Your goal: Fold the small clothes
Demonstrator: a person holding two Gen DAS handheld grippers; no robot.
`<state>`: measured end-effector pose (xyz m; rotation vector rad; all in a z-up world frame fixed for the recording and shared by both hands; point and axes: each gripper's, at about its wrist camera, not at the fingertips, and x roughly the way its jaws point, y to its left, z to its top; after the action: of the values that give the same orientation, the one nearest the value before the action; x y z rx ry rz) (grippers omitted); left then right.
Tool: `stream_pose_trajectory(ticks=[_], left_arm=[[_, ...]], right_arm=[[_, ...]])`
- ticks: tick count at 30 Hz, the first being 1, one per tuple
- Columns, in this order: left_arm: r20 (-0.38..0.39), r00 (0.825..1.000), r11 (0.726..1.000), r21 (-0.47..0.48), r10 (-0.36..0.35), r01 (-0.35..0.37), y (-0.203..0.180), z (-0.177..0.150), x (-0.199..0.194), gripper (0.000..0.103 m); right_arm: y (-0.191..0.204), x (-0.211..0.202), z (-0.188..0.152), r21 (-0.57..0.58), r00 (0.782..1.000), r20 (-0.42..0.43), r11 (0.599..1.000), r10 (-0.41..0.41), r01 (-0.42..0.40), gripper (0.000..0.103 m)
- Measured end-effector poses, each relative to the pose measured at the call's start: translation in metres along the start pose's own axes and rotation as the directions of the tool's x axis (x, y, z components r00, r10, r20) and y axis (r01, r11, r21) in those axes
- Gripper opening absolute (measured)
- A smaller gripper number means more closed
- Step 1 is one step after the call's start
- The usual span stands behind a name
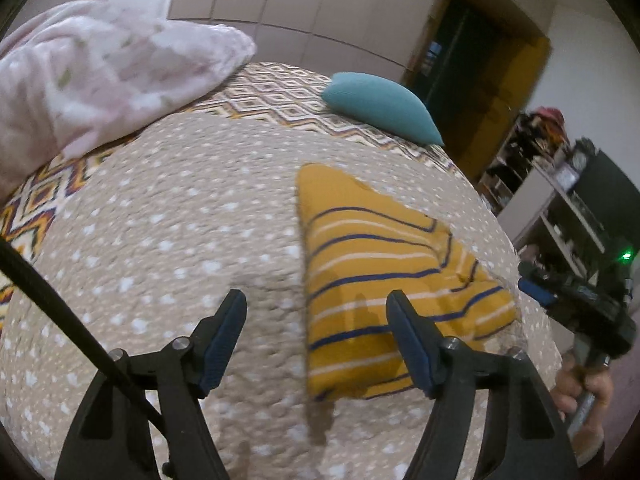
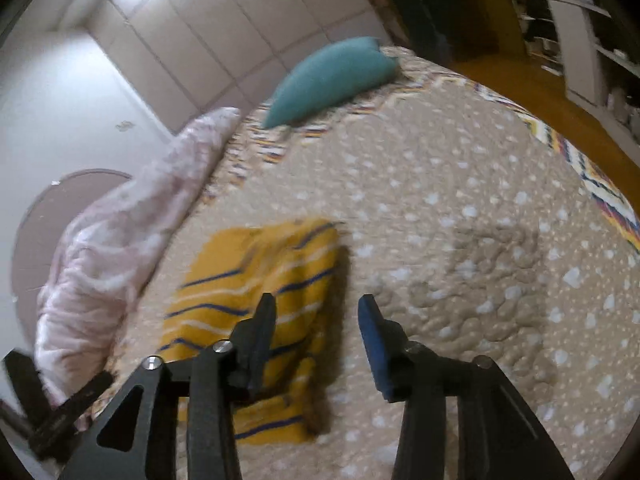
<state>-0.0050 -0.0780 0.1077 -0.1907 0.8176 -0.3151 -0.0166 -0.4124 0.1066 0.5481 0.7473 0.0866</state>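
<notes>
On the bed (image 1: 180,208), a beige quilt with white dots covers most of the surface; a zigzag-patterned sheet (image 1: 276,88) shows at the far edge. White wardrobe doors (image 1: 304,4) stand behind the bed, open shelves (image 1: 560,208) to the right.

Left gripper (image 1: 316,320): fingers spread wide, nothing between them, hovering above the quilt; its right finger (image 1: 412,344) overlaps the shirt in the picture, contact cannot be told.

Right gripper (image 2: 318,340): fingers apart, holding nothing, above the quilt at the shirt's right edge. In the left wrist view it shows at the right margin, held by a hand (image 1: 584,388).

Folded yellow striped shirt (image 1: 380,280) lies flat on the quilt, near side, right of centre in the left view.

A teal pillow (image 1: 380,108) lies at the far side, a pink blanket (image 1: 100,76) bunched at the far left. Both well apart from the shirt. Right view is blurred.
</notes>
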Motion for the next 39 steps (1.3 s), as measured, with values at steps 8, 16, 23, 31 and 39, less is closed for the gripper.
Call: stream_pose_trajectory(ticks=[8, 16, 23, 31, 39], left_arm=[[-0.040, 0.999, 1.000, 0.004, -0.006, 0.006, -0.031, 0.004, 0.016, 0.071], [-0.168, 0.978, 0.985, 0.141, 0.126, -0.103, -0.046, -0.016, 0.073, 0.071], [-0.210, 0.977, 0.999, 0.026, 0.029, -0.024, -0.021, -0.038, 0.080, 0.077], [-0.060, 0.994, 0.988, 0.131, 0.095, -0.087, -0.006, -0.067, 0.033, 0.083], [-0.063, 0.994, 0.994, 0.055, 0.094, -0.091, 0.023, -0.084, 0.050, 0.099]], right_arm=[[0.044, 0.049, -0.037, -0.050, 0.965, -0.221, 0.986, 0.142, -0.157, 0.006], [-0.005, 0.044, -0.093, -0.006, 0.961, -0.268, 0.998, 0.063, -0.067, 0.004], [0.010, 0.041, -0.089, -0.101, 0.967, -0.254, 0.994, 0.015, -0.042, 0.010], [0.000, -0.005, -0.058, -0.115, 0.996, -0.035, 0.990, -0.082, 0.077, 0.047], [-0.054, 0.056, -0.008, -0.187, 0.851, -0.066, 0.844, -0.522, 0.503, 0.068]])
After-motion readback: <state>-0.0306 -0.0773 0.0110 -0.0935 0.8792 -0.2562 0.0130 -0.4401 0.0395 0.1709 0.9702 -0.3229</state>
